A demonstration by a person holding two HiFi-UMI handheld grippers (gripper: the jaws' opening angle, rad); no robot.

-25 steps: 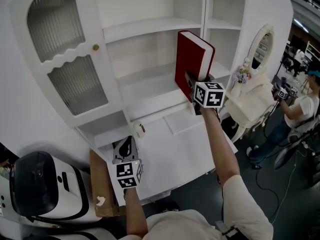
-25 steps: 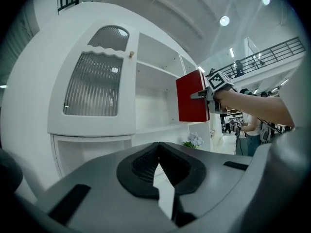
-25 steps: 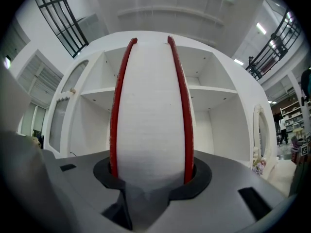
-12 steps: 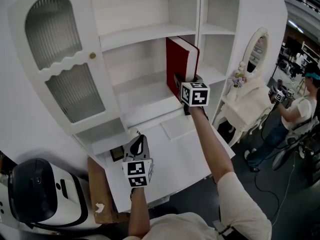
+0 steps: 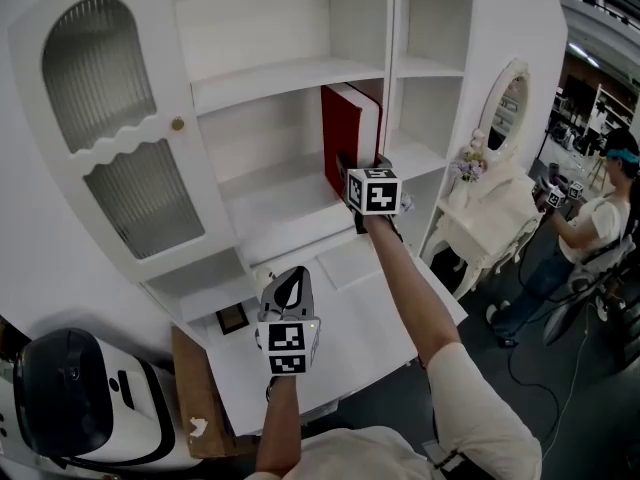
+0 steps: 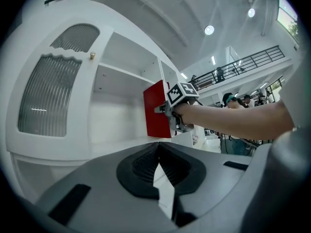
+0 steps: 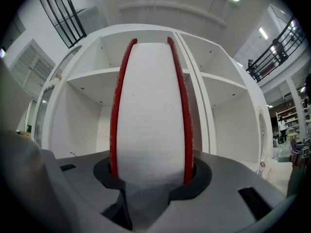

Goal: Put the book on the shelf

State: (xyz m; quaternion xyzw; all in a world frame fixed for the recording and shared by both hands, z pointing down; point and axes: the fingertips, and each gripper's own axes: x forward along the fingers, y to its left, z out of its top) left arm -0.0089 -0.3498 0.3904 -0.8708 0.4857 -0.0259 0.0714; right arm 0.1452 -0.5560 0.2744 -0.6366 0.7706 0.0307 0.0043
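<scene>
Tall white wooden cabinet (image 5: 250, 8) fills the background, above a white desk top (image 5: 350, 308). On its left is one door with two ribbed glass panes (image 5: 100, 78) and a small brass knob (image 5: 177, 124). To the right are two columns of open shelves.

Containers:
- The middle compartment, over the white shelf board (image 5: 270, 193), holds one red hardcover book (image 5: 340, 133). It stands upright at the compartment's right end, close to the divider, page edge facing outward.
- The other open compartments in sight show only bare white boards.
- The low ledge under the door holds one small dark framed object (image 5: 232, 318); too small to identify.

Grippers (two):
- The right gripper (image 5: 350, 166) has its jaws clamped on the book's lower end, one on each red cover.
- The left gripper (image 5: 291, 280) hangs over the near desk edge. Its jaws are closed together with nothing between them.

Hard to make out:
- The book's bottom edge is hidden behind the right gripper, so contact with the shelf board cannot be told.
- A white and black machine (image 5: 70, 398) is cut off at near left, beside a brown board (image 5: 195, 388).
- Far right stand a white dressing table with an oval mirror (image 5: 505, 108) and one person (image 5: 590, 228).
</scene>
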